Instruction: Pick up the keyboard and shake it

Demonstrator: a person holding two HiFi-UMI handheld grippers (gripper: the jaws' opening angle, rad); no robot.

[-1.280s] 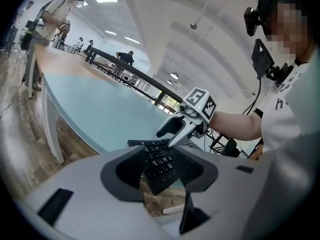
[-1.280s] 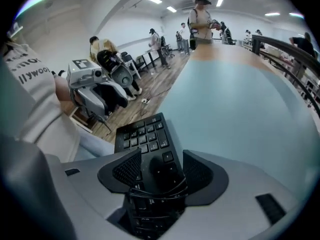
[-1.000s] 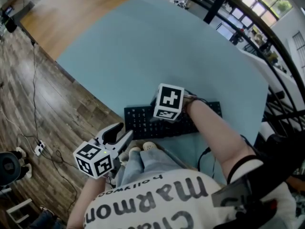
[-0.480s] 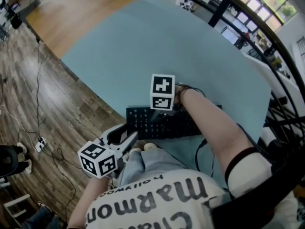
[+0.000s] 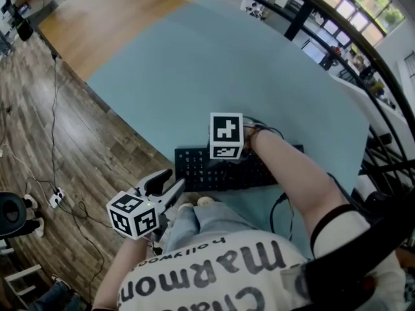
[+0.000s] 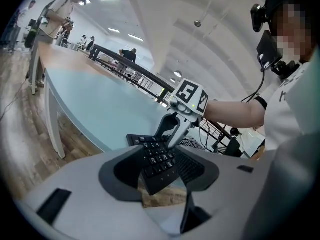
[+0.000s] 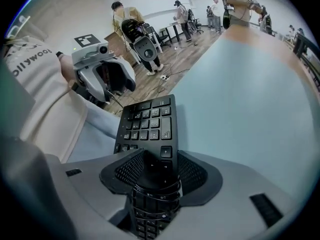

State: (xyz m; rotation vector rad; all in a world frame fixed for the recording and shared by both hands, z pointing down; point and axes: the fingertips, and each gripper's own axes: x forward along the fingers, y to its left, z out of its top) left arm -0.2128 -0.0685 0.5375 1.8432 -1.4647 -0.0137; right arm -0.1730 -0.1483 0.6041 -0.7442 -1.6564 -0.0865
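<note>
A black keyboard (image 5: 198, 167) lies flat on the teal table (image 5: 194, 63), close to its near edge. My right gripper (image 5: 225, 163) points steeply down over the keyboard's middle. In the right gripper view the keyboard (image 7: 147, 124) runs between the jaws of that gripper (image 7: 159, 169). Those jaws have just been closing, and the pads now lie against both long edges. My left gripper (image 5: 172, 181) hangs off the table's edge beside the keyboard's left end, open and holding nothing. From the left gripper (image 6: 160, 169) I see the keyboard's end (image 6: 157, 159) and the right gripper (image 6: 172, 134).
A bare wooden strip (image 5: 97, 11) borders the table's far left. The wood floor (image 5: 52, 148) to the left carries cables. A black railing (image 5: 363, 63) curves along the right. My lap (image 5: 194, 222) sits against the table's near edge. People stand far off (image 7: 240, 1).
The right gripper's marker cube has turned and shifted slightly over the keyboard. The keyboard and the left gripper have stayed where they were.
</note>
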